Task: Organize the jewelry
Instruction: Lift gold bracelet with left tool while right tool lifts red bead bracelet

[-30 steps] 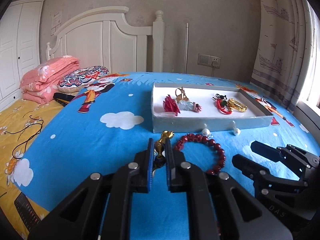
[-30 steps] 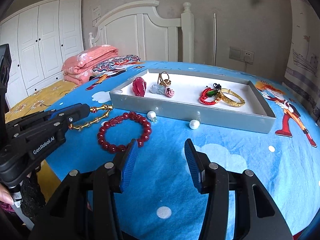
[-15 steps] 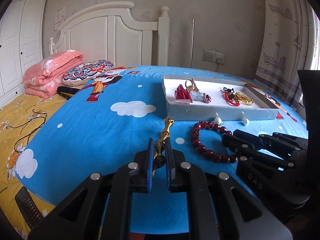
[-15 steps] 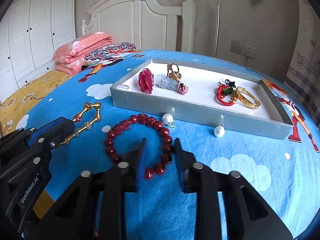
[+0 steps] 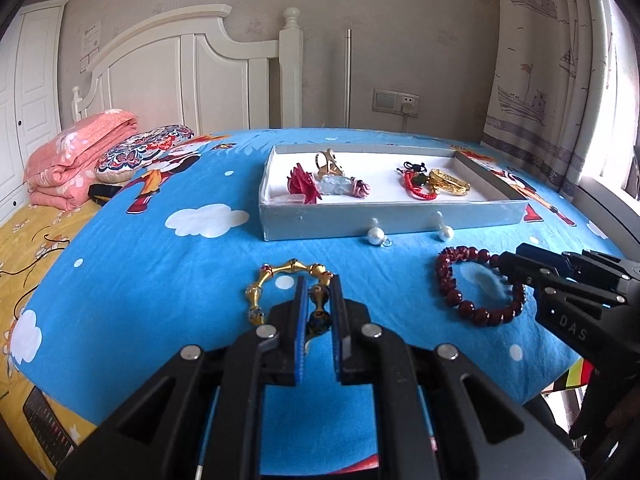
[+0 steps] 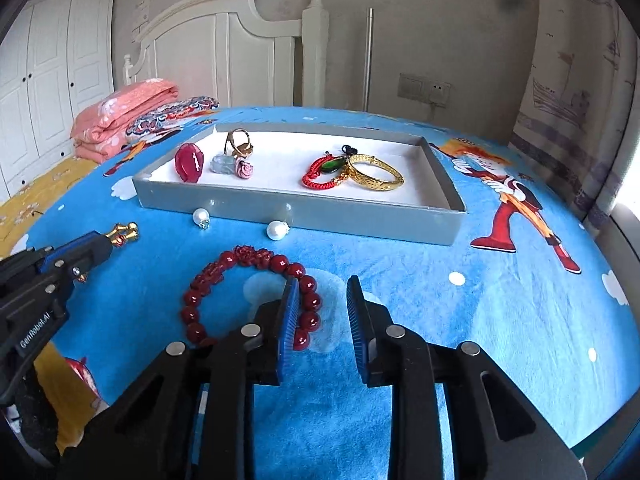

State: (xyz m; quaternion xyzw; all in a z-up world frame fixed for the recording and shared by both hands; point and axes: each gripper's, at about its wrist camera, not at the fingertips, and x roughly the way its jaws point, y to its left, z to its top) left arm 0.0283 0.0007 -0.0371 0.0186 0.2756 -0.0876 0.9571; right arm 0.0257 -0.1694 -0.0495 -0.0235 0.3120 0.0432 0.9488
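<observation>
A grey tray (image 5: 392, 220) (image 6: 296, 210) with a white floor lies on the blue bedspread and holds several jewelry pieces. My left gripper (image 5: 319, 304) is shut on a gold beaded bracelet (image 5: 276, 274), whose far end shows in the right wrist view (image 6: 124, 234). A dark red bead bracelet (image 6: 248, 296) (image 5: 464, 292) lies on the bedspread. My right gripper (image 6: 322, 304) is open around the bracelet's right side, not closed on it. Two white pearls (image 6: 200, 216) (image 6: 277, 230) lie in front of the tray.
A folded pink quilt (image 5: 76, 156) and patterned pillow (image 5: 144, 150) lie at the left by the white headboard (image 5: 192, 80). A curtain (image 5: 556, 80) hangs at the right. The bed edge runs close below both grippers.
My left gripper has pulled the gold bracelet back and turned right. My right gripper moved up to the red bead bracelet, narrowed, and now stands open astride its right side.
</observation>
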